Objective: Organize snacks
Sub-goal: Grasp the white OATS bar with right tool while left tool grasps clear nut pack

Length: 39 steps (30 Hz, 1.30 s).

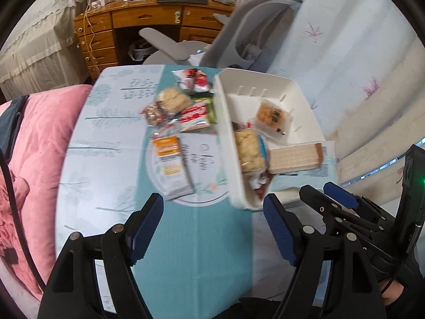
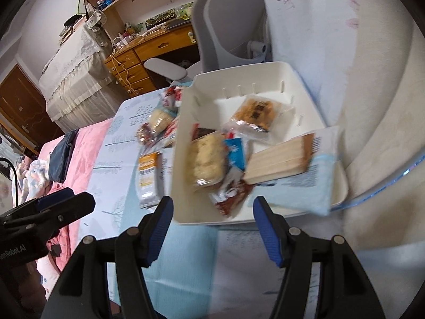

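Observation:
A white plastic bin (image 1: 265, 82) (image 2: 265, 70) stands on the right of the table and holds several snacks: a wafer pack (image 1: 293, 158) (image 2: 279, 159), a rice-crisp bar (image 1: 248, 150) (image 2: 208, 159) and an orange cracker pack (image 1: 271, 115) (image 2: 256, 113). Loose snacks lie left of it: an orange-and-white packet (image 1: 172, 164) (image 2: 148, 178) and a pile of small packs (image 1: 183, 103) (image 2: 159, 122). My left gripper (image 1: 213, 226) is open and empty above the table's near side. My right gripper (image 2: 212, 228) is open and empty just before the bin; it also shows in the left wrist view (image 1: 329, 196).
The table (image 1: 106, 133) has a blue-and-white patterned cloth. A pink quilt (image 1: 34, 159) lies to the left. A grey office chair (image 1: 239, 32) and a wooden desk (image 1: 132, 24) stand behind the table. A pale floral curtain (image 1: 345, 53) hangs on the right.

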Each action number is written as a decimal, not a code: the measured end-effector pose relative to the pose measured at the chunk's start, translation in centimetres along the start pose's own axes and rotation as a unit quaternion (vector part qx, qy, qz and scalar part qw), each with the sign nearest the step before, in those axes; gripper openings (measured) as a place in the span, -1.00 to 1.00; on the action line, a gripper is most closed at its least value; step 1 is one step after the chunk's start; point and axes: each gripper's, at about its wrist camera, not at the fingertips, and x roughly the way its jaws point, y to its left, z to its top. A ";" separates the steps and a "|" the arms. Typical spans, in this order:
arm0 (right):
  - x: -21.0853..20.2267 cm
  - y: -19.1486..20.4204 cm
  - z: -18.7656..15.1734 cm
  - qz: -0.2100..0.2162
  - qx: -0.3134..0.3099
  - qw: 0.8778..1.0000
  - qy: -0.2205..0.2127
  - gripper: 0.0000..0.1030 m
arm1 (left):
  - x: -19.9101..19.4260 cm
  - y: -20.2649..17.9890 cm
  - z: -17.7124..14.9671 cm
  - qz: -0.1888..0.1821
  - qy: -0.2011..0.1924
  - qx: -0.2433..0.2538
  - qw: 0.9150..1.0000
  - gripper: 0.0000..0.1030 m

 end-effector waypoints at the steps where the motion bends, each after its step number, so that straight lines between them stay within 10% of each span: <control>1: 0.1 0.8 -0.2 0.001 0.001 1.000 0.001 0.22 | -0.2 0.6 0.0 0.002 0.001 0.000 1.000 0.48; 22: 7.0 15.5 -2.8 -0.007 0.044 0.999 0.014 0.22 | -2.7 18.2 1.6 0.032 0.032 0.031 0.999 0.48; 39: 9.8 16.6 -4.5 -0.065 0.064 0.996 0.019 0.22 | 3.7 18.0 8.6 0.033 0.071 0.121 0.989 0.48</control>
